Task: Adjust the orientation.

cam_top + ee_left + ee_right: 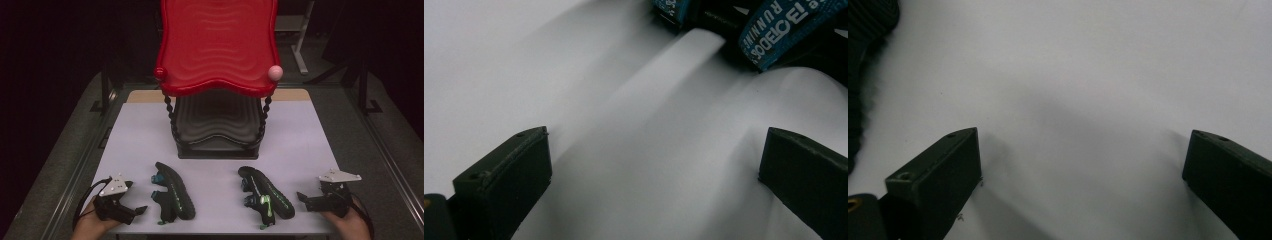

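Observation:
Two black sandals with blue straps and green trim lie on the white table (215,170): the left sandal (174,190) and the right sandal (266,192), both angled toward the front. My left gripper (137,210) rests at the front left, open, pointing at the left sandal. Its own view has the jaws wide apart over bare table, with the blue strap (784,27) at the top right. At the front right my right gripper (301,196) is open too, aimed at the right sandal, whose black sole (863,60) edges the left of the right gripper view.
A two-tier shoe rack stands at the back middle of the table, with a red top shelf (217,45) and a black lower shelf (217,125) on beaded black posts. A pink ball (275,73) caps its right corner. Dark floor surrounds the table.

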`<state>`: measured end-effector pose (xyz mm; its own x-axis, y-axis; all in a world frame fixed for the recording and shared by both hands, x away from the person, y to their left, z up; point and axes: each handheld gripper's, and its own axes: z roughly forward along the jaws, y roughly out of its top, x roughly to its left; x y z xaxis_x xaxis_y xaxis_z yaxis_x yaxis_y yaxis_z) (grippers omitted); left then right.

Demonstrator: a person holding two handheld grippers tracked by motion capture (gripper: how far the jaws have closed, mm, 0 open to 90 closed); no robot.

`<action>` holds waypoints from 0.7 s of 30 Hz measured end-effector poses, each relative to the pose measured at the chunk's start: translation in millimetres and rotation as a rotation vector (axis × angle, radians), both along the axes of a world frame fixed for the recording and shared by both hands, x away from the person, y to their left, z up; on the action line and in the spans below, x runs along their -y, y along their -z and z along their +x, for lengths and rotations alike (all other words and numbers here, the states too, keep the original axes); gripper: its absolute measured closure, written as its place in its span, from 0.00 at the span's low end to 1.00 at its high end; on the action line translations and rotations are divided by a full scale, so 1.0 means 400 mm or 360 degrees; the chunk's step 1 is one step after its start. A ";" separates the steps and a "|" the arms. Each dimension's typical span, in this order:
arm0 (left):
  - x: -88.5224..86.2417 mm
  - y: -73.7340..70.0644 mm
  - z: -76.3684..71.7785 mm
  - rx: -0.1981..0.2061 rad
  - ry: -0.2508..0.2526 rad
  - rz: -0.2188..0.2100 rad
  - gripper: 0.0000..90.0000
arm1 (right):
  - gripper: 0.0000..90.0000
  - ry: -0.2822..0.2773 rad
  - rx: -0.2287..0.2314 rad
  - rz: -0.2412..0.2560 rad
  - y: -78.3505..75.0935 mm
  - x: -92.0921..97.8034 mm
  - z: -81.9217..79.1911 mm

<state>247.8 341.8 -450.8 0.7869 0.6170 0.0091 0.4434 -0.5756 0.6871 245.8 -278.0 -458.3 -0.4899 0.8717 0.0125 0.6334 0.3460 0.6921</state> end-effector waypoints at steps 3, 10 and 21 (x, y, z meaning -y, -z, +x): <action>0.000 0.000 0.000 0.0000 -0.0001 0.0000 0.00 | 0.02 0.0000 0.0000 0.0001 0.000 0.000 0.000; 0.001 -0.001 0.000 -0.0001 -0.0003 0.0000 0.00 | 0.02 0.0000 0.0000 0.0002 0.000 0.000 0.000; -0.012 -0.014 -0.025 0.0037 0.0204 -0.0108 0.61 | 0.02 -0.0002 0.0002 0.0001 0.000 0.000 0.000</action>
<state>237.6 346.5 -445.2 0.8595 0.5110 -0.0101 0.3525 -0.5784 0.7356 245.8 -278.2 -458.4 -0.4910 0.8711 0.0121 0.6320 0.3466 0.6932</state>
